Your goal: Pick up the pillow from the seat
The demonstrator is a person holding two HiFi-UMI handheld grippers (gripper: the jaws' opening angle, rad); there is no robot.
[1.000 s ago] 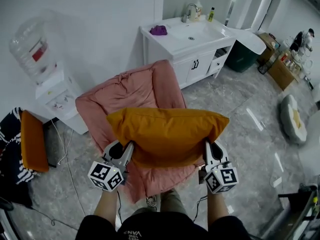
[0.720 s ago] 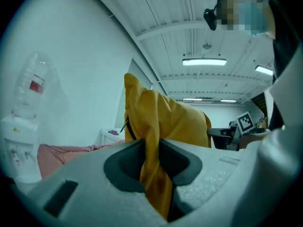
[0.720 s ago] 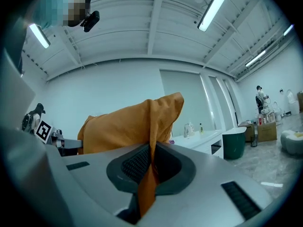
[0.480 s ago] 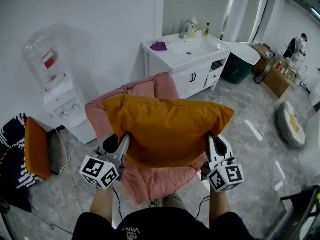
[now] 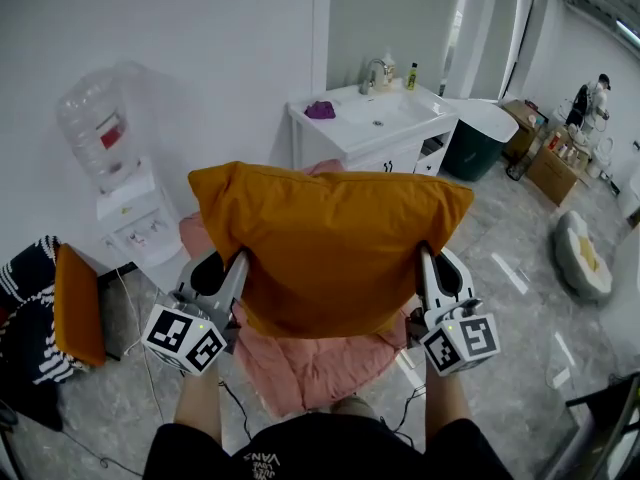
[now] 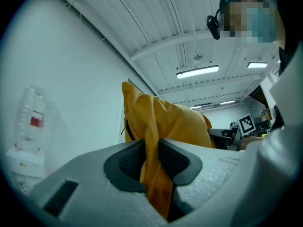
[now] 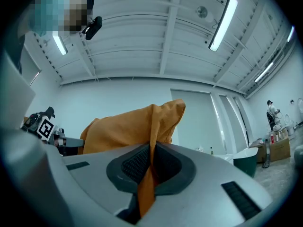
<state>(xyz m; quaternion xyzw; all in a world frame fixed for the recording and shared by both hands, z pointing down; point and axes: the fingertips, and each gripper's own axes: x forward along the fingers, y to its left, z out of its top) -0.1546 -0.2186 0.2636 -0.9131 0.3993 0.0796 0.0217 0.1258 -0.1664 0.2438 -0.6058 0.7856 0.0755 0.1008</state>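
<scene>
An orange pillow (image 5: 330, 243) hangs in the air above the pink seat (image 5: 310, 363), stretched between my two grippers. My left gripper (image 5: 238, 260) is shut on the pillow's left edge, and in the left gripper view the orange fabric (image 6: 154, 145) is pinched between the dark pads. On the other side, my right gripper (image 5: 424, 256) is shut on the pillow's right edge, with the cloth (image 7: 150, 155) squeezed between its pads. The pillow hides most of the seat's back.
A white sink cabinet (image 5: 385, 133) stands behind the seat. A water dispenser (image 5: 115, 183) with a clear bottle stands at the left wall, and an orange cushion (image 5: 75, 303) leans further left. A dark green bin (image 5: 480, 138) and a person are at the far right.
Both grippers have risen together with the pillow, which has come up off the pink seat and now covers its backrest in the head view.
</scene>
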